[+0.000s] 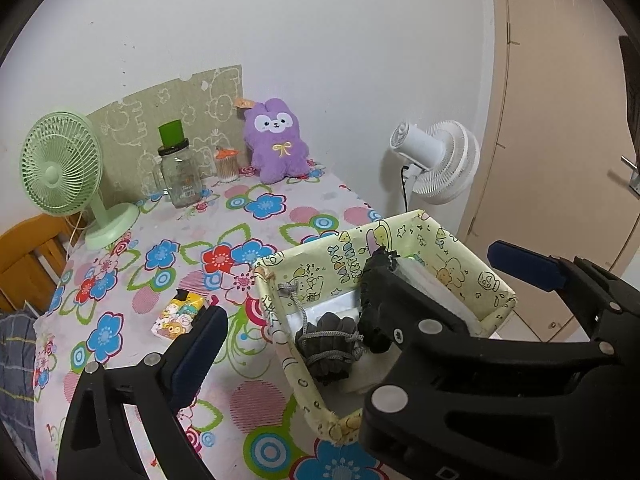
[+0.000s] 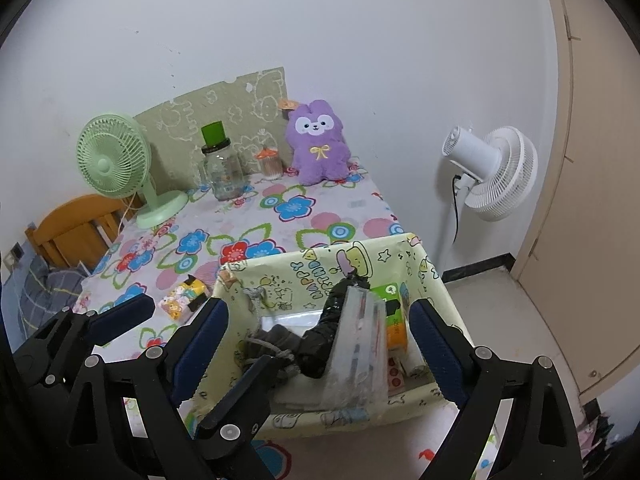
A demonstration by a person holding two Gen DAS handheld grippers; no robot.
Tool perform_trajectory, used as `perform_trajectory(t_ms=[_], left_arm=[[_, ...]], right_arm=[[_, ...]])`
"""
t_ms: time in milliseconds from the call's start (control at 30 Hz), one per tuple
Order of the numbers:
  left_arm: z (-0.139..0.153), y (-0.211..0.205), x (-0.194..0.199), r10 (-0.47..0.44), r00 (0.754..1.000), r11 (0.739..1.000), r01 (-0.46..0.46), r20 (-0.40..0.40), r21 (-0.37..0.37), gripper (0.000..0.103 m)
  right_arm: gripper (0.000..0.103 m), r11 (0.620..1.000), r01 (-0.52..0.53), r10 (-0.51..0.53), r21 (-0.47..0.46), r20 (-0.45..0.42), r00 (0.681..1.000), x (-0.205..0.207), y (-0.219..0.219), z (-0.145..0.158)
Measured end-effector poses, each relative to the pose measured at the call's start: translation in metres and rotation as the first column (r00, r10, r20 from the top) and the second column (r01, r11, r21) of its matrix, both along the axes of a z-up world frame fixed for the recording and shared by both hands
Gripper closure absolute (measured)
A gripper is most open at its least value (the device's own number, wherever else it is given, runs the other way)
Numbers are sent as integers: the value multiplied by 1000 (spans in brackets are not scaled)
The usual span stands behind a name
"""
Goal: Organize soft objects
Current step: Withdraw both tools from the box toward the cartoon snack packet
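Observation:
A yellow cartoon-print fabric basket (image 1: 352,244) (image 2: 316,268) stands at the table's near right corner. Inside lie a grey rolled soft bundle with a cord (image 1: 332,344) (image 2: 276,338), a black crinkly soft item (image 1: 374,292) (image 2: 332,316) and a clear plastic bag (image 2: 356,344). My left gripper (image 1: 320,320) is open above the basket's left side. My right gripper (image 2: 320,312) is open too, straddling the black item and the bag without pressing them. The two grippers overlap closely. A purple plush (image 1: 276,140) (image 2: 318,140) sits at the far wall. A small cartoon tissue pack (image 1: 180,316) (image 2: 184,298) lies left of the basket.
On the flowered tablecloth (image 1: 248,216) stand a green desk fan (image 1: 60,164), a glass jar with a green lid (image 1: 180,172) and a small toothpick holder (image 1: 227,166). A white floor fan (image 1: 436,160) stands right of the table. A wooden chair (image 1: 28,252) is at the left.

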State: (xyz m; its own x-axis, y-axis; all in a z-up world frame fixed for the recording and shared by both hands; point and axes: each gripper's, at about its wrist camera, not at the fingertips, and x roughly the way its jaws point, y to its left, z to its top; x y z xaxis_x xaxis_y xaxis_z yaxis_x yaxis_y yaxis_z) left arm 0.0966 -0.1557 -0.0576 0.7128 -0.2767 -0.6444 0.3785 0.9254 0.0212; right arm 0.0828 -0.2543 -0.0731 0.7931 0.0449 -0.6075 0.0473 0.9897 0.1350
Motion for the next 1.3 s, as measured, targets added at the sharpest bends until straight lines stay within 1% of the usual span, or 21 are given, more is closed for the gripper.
perform_trajectory(t_ms=[467, 800, 1100, 1300], left_arm=[[15, 26, -19, 46, 998, 999, -46, 49, -7, 5], [23, 47, -28, 72, 995, 997, -71, 73, -8, 5], [22, 70, -26, 107, 992, 994, -107, 70, 3, 5], [20, 89, -21, 123, 990, 992, -122, 64, -9, 6]], right_arm=[[9, 999, -12, 14, -39, 45, 999, -19, 30, 19], [9, 999, -32, 34, -42, 68, 997, -26, 54, 28], [9, 997, -62, 66, -55, 72, 995, -24, 80, 30], [9, 995, -80, 84, -59, 65, 994, -19, 96, 29]])
